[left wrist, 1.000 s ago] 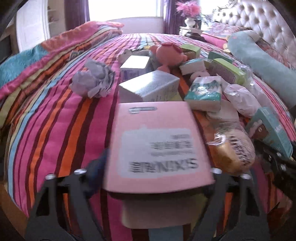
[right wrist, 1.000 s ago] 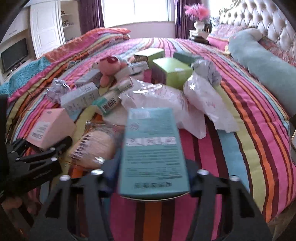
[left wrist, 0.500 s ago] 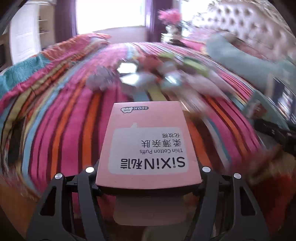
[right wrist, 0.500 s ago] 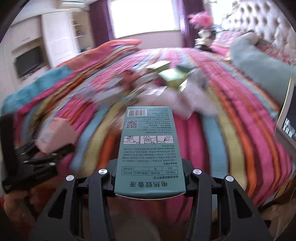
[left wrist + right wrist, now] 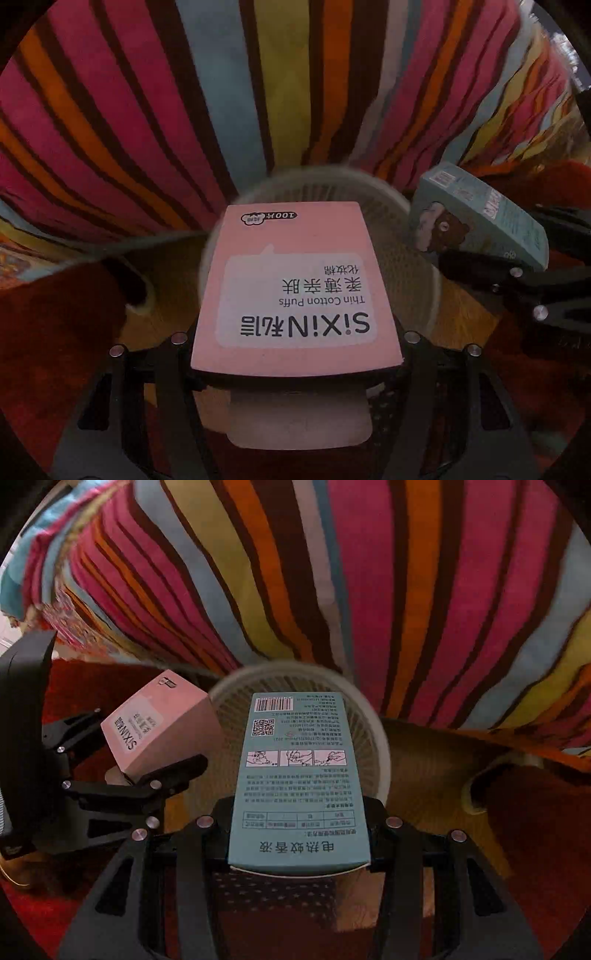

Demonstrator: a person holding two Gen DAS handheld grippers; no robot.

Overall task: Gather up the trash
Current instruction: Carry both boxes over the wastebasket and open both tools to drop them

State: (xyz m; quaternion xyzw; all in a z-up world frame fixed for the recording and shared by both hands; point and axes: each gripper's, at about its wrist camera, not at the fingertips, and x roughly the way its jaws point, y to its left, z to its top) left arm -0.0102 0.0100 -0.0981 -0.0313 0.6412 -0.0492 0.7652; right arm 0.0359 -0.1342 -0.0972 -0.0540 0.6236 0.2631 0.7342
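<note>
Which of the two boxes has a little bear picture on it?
The blue box, held in the right tool over the white basket. The pink box in the left tool shows only writing and no bear.

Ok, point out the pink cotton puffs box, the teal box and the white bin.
pink cotton puffs box (image 5: 295, 295), left wrist view, label face.
teal box (image 5: 299, 782), right wrist view, printed back.
white bin (image 5: 380, 753), right wrist view, right rim.

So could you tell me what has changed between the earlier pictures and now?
Both grippers swung down off the bed top to the white basket on the floor beside it. Unchanged: the left gripper holds the pink box, the right gripper the teal box.
</note>
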